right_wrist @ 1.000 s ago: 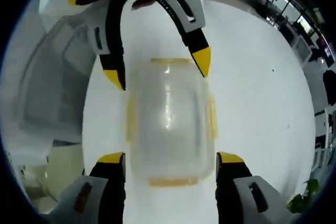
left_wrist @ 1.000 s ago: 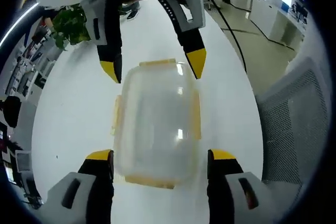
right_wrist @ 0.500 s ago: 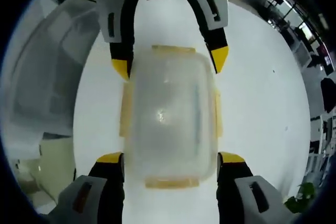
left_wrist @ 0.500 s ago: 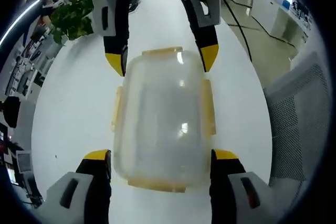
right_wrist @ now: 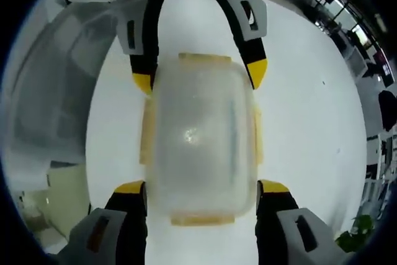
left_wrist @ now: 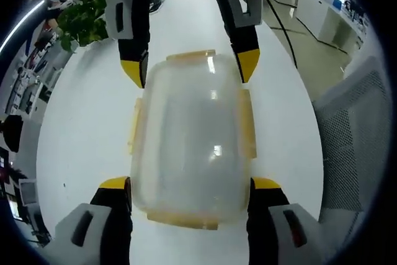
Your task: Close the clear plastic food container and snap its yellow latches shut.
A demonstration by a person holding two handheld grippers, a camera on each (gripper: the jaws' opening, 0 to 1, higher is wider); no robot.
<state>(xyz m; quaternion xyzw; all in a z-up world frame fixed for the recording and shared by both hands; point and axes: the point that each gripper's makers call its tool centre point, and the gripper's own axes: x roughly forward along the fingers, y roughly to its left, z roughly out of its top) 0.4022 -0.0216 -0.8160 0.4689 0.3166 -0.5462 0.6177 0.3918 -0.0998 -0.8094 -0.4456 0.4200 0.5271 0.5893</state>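
Currently the clear plastic food container (left_wrist: 186, 147) rests lid-on upon the white table (left_wrist: 80, 128), between two facing grippers. Left gripper (left_wrist: 189, 192) holds its jaws spread wide, one yellow tip at each near corner of the container — gripping nothing. Right gripper (right_wrist: 200, 192) is likewise spread across the opposite end. Yellow latches (left_wrist: 245, 122) lie along all four sides of the lid. A potted plant (left_wrist: 84, 20) stands beyond the table's far edge.

I see a clear rectangular plastic container (left_wrist: 189, 141) with yellow latches (left_wrist: 247, 122) on a plain white table (left_wrist: 80, 122), beside yellow-tipped black-and-grey grippers.
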